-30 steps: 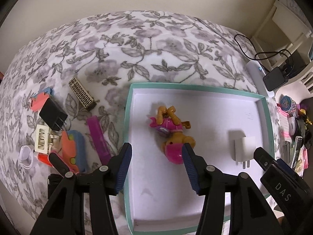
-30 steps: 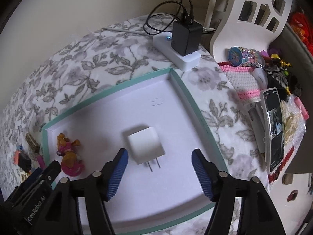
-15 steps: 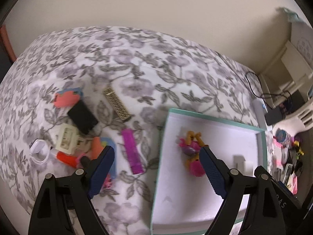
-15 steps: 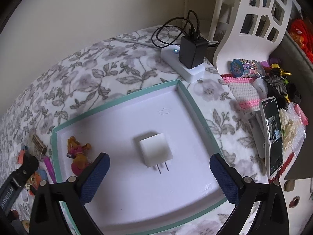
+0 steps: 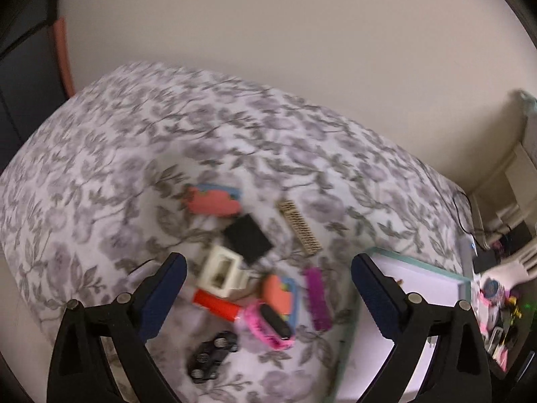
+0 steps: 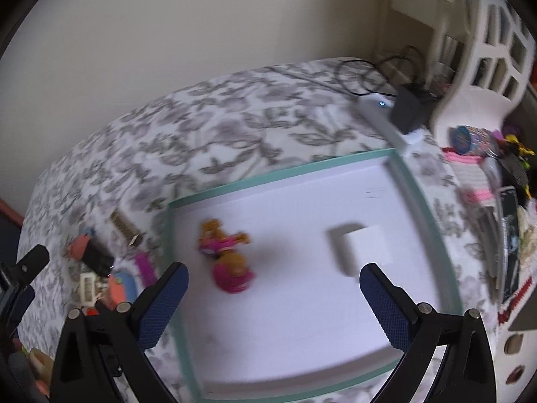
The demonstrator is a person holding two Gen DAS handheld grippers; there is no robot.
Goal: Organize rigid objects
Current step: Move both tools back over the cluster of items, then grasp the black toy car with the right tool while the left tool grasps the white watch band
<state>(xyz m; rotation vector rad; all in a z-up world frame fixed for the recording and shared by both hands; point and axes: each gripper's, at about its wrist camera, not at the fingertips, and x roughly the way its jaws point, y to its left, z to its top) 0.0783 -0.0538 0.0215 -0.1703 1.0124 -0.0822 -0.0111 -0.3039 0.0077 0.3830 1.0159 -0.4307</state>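
A white tray with a teal rim (image 6: 275, 176) lies on the floral bed; it holds a pink and orange toy figure (image 6: 228, 255) and a white charger block (image 6: 365, 248). Its corner shows in the left wrist view (image 5: 419, 268). My left gripper (image 5: 268, 288) is open and empty above a pile of small items: a black adapter (image 5: 248, 238), a white socket piece (image 5: 221, 268), a red tube (image 5: 214, 304), a purple bar (image 5: 315, 299), a pink band (image 5: 268, 325), a patterned bar (image 5: 300, 226). My right gripper (image 6: 273, 305) is open and empty above the tray.
A white power strip with a black plug (image 6: 402, 114) lies behind the tray. A white shelf (image 6: 483, 50) and a cluttered side surface with a phone (image 6: 510, 235) stand to the right. A black toy car (image 5: 211, 356) lies near the bed's front edge.
My left gripper has swung left from the tray to over the pile, jaws wider. My right gripper has pulled back and shifted left, opening wide. Both views are blurred by motion.
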